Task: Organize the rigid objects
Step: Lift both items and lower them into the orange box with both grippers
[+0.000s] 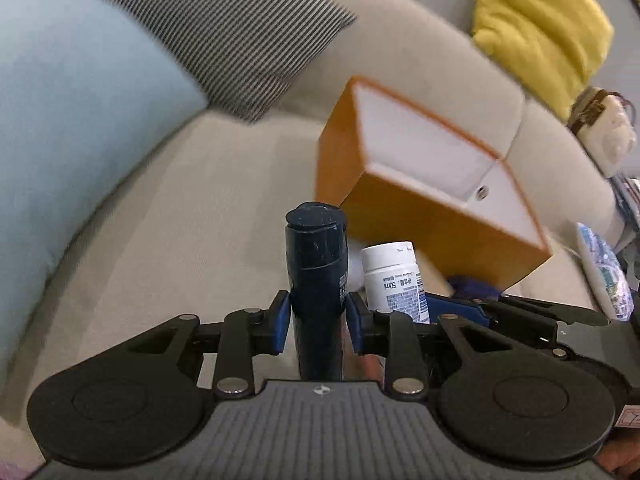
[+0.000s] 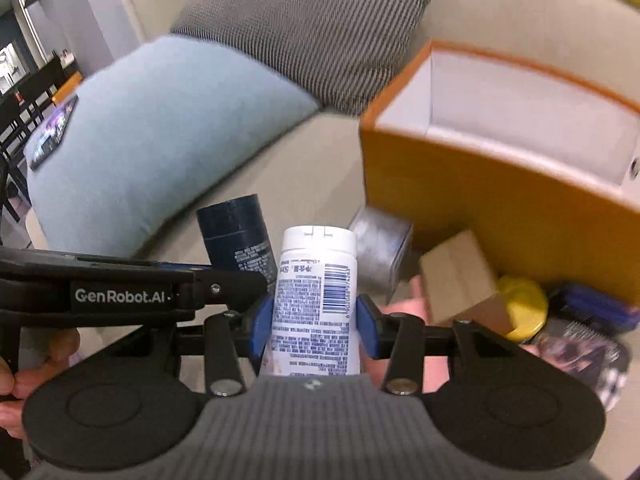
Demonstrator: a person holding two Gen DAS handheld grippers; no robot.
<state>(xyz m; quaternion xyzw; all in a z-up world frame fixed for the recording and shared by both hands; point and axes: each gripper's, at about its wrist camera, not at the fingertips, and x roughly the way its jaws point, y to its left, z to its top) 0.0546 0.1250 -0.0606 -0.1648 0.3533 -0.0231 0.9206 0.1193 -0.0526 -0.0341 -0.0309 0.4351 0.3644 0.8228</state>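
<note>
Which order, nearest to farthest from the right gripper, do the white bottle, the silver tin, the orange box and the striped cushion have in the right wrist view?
1. white bottle, clamped in the right gripper.
2. silver tin, just beyond, slightly right.
3. orange box, behind the tin, at right.
4. striped cushion, farthest, against the sofa back.

Black gripper [image 1: 318, 312] — blue pads [image 1: 282, 316]

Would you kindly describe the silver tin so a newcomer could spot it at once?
Find the orange box on the beige sofa. At its near left corner sits the silver tin, beside a brown cardboard box. It alone is dull grey metal.
</note>
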